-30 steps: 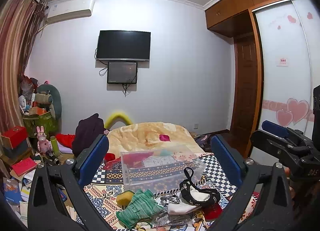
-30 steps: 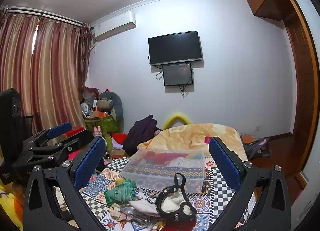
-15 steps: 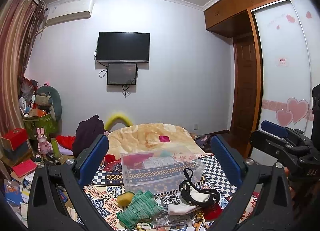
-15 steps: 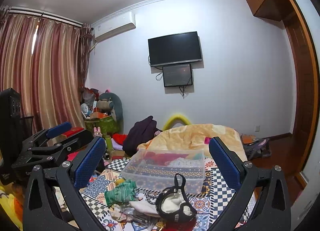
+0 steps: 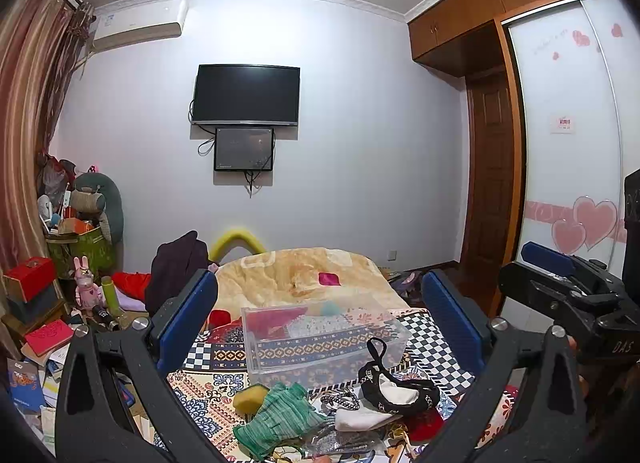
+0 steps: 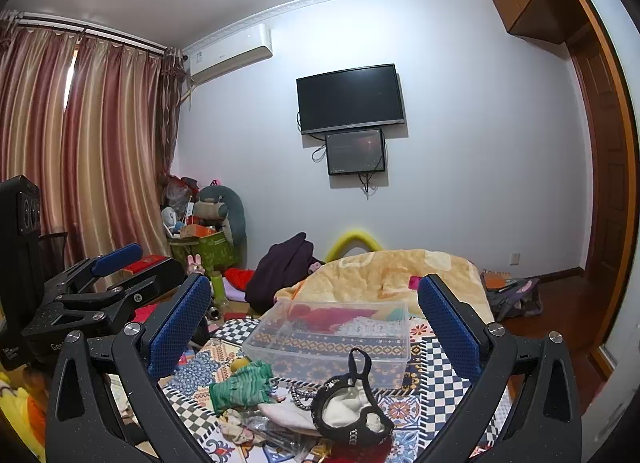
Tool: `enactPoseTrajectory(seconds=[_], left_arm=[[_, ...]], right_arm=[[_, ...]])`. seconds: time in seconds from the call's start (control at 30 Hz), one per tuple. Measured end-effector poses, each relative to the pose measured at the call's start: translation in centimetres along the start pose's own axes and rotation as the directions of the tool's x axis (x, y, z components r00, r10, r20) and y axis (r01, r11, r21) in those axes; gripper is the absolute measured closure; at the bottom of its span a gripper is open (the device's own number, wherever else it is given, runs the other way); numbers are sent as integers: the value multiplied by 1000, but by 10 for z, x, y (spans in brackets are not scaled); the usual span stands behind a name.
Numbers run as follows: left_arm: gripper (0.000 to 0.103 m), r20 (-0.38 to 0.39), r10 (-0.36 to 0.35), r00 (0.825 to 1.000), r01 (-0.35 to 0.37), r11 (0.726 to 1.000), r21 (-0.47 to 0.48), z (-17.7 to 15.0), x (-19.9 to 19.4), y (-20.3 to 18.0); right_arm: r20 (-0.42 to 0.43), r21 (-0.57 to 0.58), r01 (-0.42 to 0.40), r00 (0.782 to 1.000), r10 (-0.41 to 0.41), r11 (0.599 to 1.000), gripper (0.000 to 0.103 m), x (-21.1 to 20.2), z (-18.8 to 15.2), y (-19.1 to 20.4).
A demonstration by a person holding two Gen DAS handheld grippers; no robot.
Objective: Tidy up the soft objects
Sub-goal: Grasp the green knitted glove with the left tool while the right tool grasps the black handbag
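Observation:
A clear plastic box point(image 5: 320, 337) point(image 6: 332, 339) sits on a patterned bedspread point(image 5: 432, 343) and holds a few red and pale cloth items. In front of it lies a heap of soft things: a green striped cloth point(image 5: 276, 419) point(image 6: 240, 385), a yellow sponge point(image 5: 248, 397), a black-and-white garment point(image 5: 394, 385) point(image 6: 352, 411) and a red item point(image 5: 424, 421). My left gripper point(image 5: 318, 323) is open and empty, held above and before the heap. My right gripper point(image 6: 314, 327) is open and empty, level with the box.
A yellow blanket point(image 5: 304, 275) covers the far end of the bed. Boxes, books and toys point(image 5: 48, 311) crowd the floor at the left. A dark garment point(image 5: 172, 271) hangs behind the bed. A wardrobe and door point(image 5: 492, 191) stand at the right.
Both views have shifted very slightly; both grippers stay open and empty, and nothing on the bed has moved.

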State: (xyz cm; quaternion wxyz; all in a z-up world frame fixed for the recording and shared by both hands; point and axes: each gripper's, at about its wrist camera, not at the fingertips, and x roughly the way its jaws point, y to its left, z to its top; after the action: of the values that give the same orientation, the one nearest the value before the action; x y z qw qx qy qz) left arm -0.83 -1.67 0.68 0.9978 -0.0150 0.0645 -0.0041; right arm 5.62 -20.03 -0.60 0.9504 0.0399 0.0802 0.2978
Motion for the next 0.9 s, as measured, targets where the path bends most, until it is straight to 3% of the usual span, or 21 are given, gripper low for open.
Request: enactPoseTrajectory(seconds=[0.27, 0.5, 0.67, 0.7, 0.9], left_arm=[[0, -69, 27, 997, -27, 1000, -2, -19, 21, 12], [0, -184, 46, 982, -52, 998, -28, -59, 55, 35], [5, -264, 65, 962, -77, 996, -36, -93, 77, 48], [10, -291, 66, 954, -81, 996, -39, -102, 83, 52], [16, -424, 27, 905, -82, 990, -112, -143, 109, 75]], right_arm=[[-47, -17, 21, 999, -22, 1000, 0, 14, -12, -6], [-200, 45, 47, 979, -37, 998, 0, 48, -51, -36], [-302, 71, 52, 953, -28, 996, 2, 68, -77, -49], [-324, 76, 50, 946, -23, 996, 4, 71, -83, -51], [-424, 119, 22, 905, 30, 993, 6, 81, -108, -55]])
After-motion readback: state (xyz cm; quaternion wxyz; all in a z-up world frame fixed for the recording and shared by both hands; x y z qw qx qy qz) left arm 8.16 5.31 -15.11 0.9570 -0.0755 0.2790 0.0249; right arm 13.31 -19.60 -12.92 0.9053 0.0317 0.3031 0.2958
